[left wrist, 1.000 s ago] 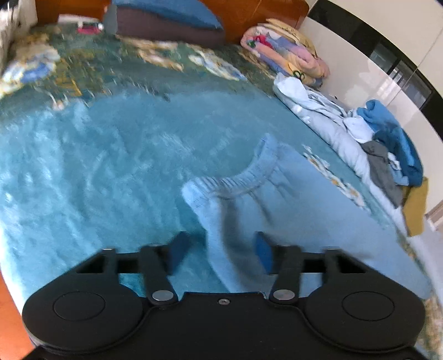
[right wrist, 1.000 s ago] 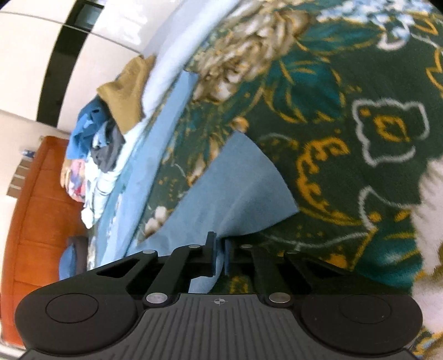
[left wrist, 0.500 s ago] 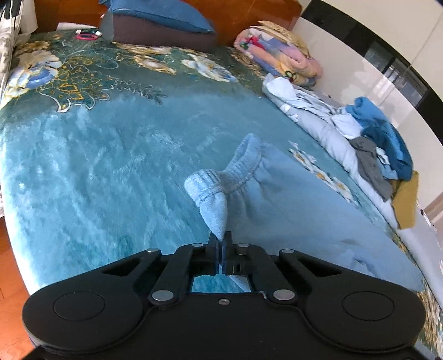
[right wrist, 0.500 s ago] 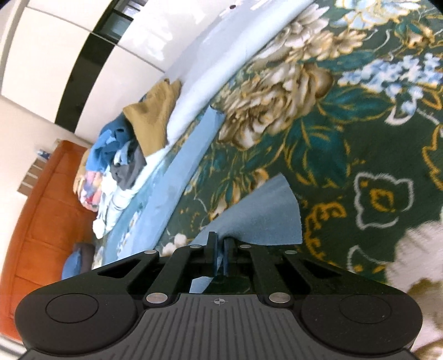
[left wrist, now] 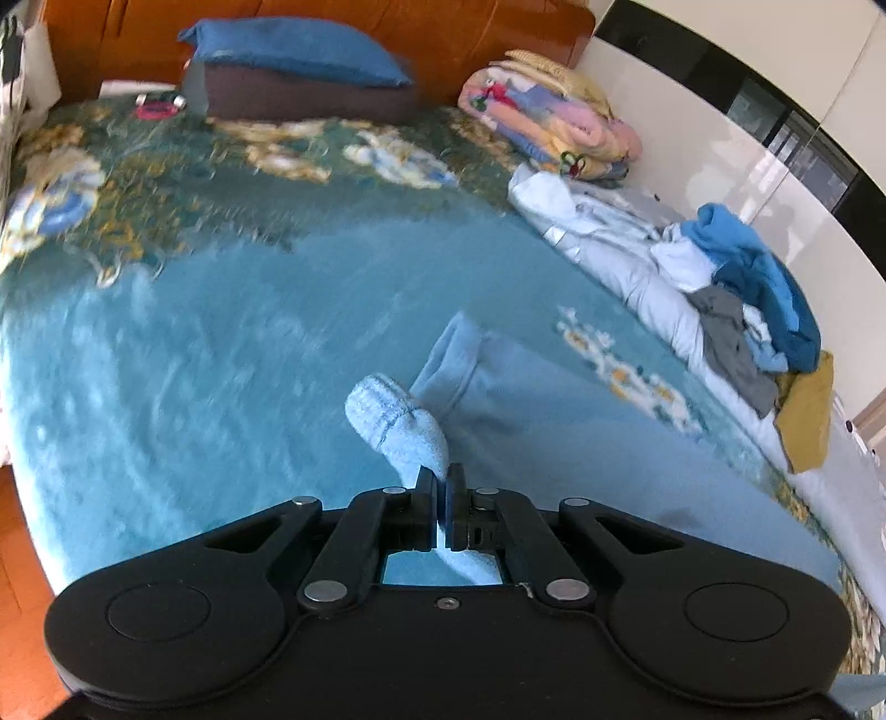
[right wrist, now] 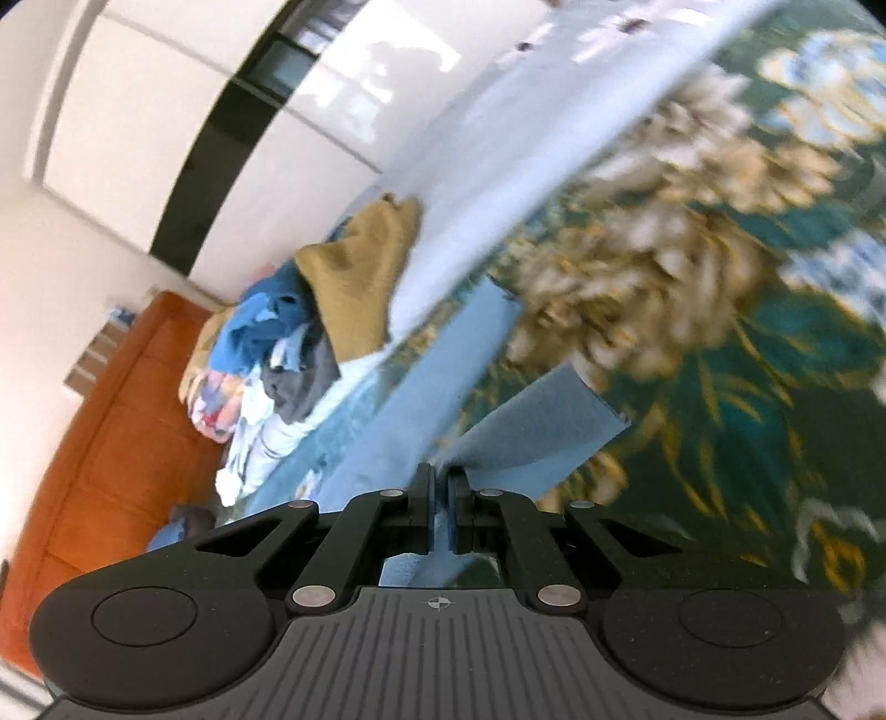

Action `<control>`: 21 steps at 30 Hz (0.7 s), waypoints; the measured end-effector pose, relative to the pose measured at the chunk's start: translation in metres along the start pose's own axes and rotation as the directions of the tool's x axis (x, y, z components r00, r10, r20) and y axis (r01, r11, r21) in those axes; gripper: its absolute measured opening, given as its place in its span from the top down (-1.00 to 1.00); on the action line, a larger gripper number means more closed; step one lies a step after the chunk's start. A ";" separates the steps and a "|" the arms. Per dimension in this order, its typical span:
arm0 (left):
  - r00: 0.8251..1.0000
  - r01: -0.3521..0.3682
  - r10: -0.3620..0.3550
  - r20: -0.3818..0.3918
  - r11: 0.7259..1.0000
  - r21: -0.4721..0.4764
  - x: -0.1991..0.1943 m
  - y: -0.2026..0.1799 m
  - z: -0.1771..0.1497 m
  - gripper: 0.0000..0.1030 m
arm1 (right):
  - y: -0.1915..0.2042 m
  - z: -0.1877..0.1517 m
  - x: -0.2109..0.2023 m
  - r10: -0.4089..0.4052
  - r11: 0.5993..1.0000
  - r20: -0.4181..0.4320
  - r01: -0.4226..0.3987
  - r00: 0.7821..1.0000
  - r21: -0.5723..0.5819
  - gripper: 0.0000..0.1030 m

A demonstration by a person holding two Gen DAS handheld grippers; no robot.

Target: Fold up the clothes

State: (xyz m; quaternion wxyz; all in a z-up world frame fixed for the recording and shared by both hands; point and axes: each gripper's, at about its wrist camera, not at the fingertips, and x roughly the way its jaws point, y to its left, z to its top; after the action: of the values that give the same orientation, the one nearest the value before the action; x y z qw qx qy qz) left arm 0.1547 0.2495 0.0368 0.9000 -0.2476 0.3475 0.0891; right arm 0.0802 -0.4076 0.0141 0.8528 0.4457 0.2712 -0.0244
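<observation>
Since 1.0 s ago the left gripper (left wrist: pixel 441 479) has gone from jaws apart astride the cloth to jaws together on it; the ribbed waistband (left wrist: pixel 387 412) now bunches up at 12 o'clock just ahead of the tips. Right gripper (right wrist: pixel 441 481) was already pinched and remains so; its view has tilted, bringing more wardrobe (right wrist: pixel 166 138) into frame.

Handling: the light-blue fleece trousers (left wrist: pixel 554 443) read as soft, light, limp, non-fragile. Judged low slip risk, since the nap grips the pads. No stiffness, so any unsupported span sags; keep tension between both grips. Best holds: the waistband corner (thicker, elasticated) and the hem corner, i.e. where the jaws already sit.

Position rel. to jaws:
- Left: jaws clamped on cloth beside the waistband; fabric passes through the gap and shows below the tips. Rest of the garment trails to approx. 2–3 o'clock, lying on the floral blanket (left wrist: pixel 166 343).
- Right: jaws closed on a leg end; a flat flap (right wrist: pixel 542 421) fans out to 1 o'clock, lifted off the blanket, and a long strip runs toward 12 o'clock.

Garment location: mid-bed, stretched between the two grips. Clothes pile (left wrist: pixel 742 310) lies at 2 o'clock along the bed edge, well apart. Pillow (left wrist: pixel 293 52) at 11 o'clock by the headboard. Motion blur in both views limits fine detail.
</observation>
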 end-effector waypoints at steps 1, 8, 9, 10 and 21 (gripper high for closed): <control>1.000 0.000 0.000 0.004 1.000 -0.006 0.001 -0.002 0.003 1.00 | 0.003 0.004 0.005 -0.001 1.000 0.001 0.001 1.000 -0.009 0.94; 1.000 0.003 -0.002 0.028 1.000 -0.030 0.013 -0.019 0.021 1.00 | 0.025 0.037 0.042 -0.009 0.998 0.024 0.010 1.000 -0.067 0.94; 1.000 0.004 -0.003 0.029 1.000 -0.026 0.016 -0.021 0.025 1.00 | 0.027 0.041 0.047 -0.012 0.997 0.027 0.014 1.000 -0.078 0.94; 0.999 0.006 -0.006 0.035 1.000 -0.020 0.019 -0.024 0.027 1.00 | 0.030 0.045 0.053 -0.018 0.996 0.028 0.020 0.999 -0.092 0.94; 0.999 -0.004 0.003 0.049 1.000 0.008 0.057 -0.048 0.060 0.99 | 0.056 0.078 0.118 -0.056 0.987 0.041 0.061 0.998 -0.149 0.94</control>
State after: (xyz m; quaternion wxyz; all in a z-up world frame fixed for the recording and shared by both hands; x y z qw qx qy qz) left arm 0.2482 0.2379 0.0552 0.9091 -0.2410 0.3260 0.0953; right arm 0.2310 -0.4109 0.0339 0.8877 0.3715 0.2695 -0.0370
